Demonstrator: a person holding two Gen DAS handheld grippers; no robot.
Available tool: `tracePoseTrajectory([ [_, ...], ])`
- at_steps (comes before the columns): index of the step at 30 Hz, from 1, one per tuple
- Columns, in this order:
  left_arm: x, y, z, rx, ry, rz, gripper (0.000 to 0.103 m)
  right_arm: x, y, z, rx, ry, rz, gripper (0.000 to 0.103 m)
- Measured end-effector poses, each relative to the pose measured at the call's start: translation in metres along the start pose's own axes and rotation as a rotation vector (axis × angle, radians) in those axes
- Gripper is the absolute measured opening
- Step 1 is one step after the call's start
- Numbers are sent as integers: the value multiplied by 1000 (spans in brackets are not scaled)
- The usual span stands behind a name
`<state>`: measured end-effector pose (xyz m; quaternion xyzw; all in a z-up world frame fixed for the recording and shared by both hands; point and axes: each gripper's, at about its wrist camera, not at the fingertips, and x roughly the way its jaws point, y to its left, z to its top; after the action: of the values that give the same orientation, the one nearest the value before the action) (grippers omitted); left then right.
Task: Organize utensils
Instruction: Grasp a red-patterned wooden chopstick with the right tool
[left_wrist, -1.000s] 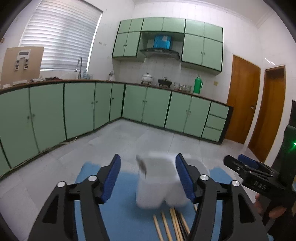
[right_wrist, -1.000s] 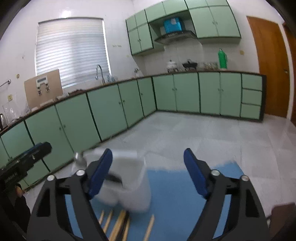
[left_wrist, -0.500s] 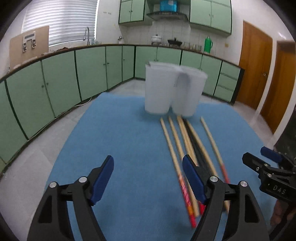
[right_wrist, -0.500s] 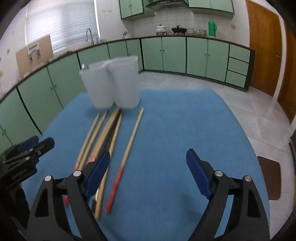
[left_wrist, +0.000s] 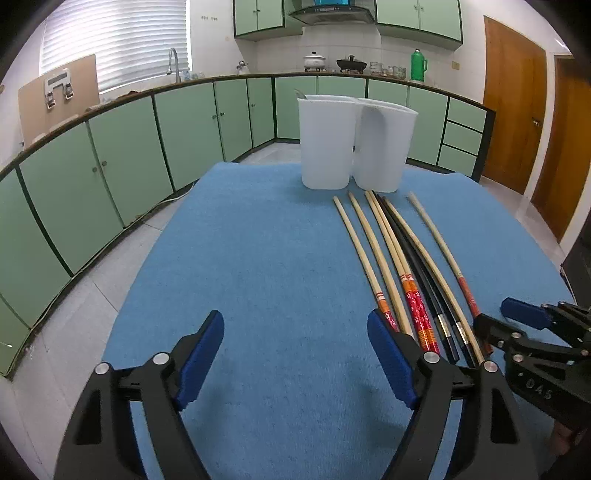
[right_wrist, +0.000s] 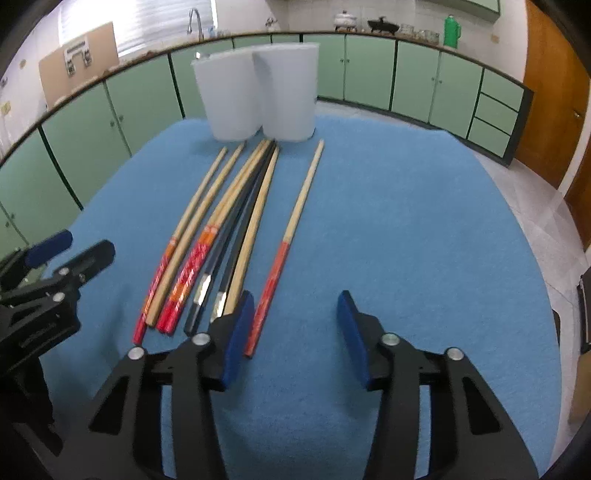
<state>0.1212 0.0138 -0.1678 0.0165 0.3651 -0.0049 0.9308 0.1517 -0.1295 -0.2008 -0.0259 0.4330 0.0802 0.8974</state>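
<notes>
Several chopsticks (left_wrist: 388, 251) (right_wrist: 236, 199), bamboo with red or orange ends and some black, lie side by side on a blue mat (left_wrist: 258, 258) (right_wrist: 406, 221). One red-ended chopstick (right_wrist: 299, 210) (left_wrist: 439, 243) lies apart on their right. Two white containers (left_wrist: 325, 140) (right_wrist: 288, 88) stand touching at the mat's far end. My left gripper (left_wrist: 295, 354) (right_wrist: 79, 247) hangs left of the chopsticks, jaws opening, nothing between them. My right gripper (right_wrist: 295, 332) (left_wrist: 498, 317) is closing over the near ends. The lone chopstick's red end sits just inside its left pad, not pressed.
The mat covers a table with tiled floor around it. Green cabinets (left_wrist: 110, 166) run along the left and back walls. Wooden doors (left_wrist: 513, 122) stand at the right. A grey utensil tip (left_wrist: 301, 94) shows at the left container's rim.
Both grippers tipped downward and sank toward the mat, so the chopsticks and containers came into full view. The right jaws narrowed sharply in the last half second. The left jaws widened a little.
</notes>
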Motion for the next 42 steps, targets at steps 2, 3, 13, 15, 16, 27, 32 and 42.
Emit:
tracePoseTrajectory([
  [2,-2,-2,-1,1,-4,-3,80,0,2,-1,-11,-1,-8,32],
  [3,-4,-3,-2,3,-4,-9,81,0,3,-2,-21,-2,-15,25],
  [13,-7,-24,-10,39,53,-92,82,-7,-28,-6,35,-7,-56,5],
  [15,-6,-28,-12,46,70,-108,82,-8,-38,-7,62,-9,-62,5],
  [16,-5,-30,-14,50,85,-107,82,-8,-42,-8,75,-10,-58,5],
  [27,12,-13,-19,2,167,-34,83,-9,-45,-12,90,-16,-47,6],
  [32,12,-10,-19,1,165,-37,82,-12,-44,-13,67,-26,1,17],
  [42,10,-15,-20,29,156,-51,77,-22,-44,-24,34,-24,24,27],
])
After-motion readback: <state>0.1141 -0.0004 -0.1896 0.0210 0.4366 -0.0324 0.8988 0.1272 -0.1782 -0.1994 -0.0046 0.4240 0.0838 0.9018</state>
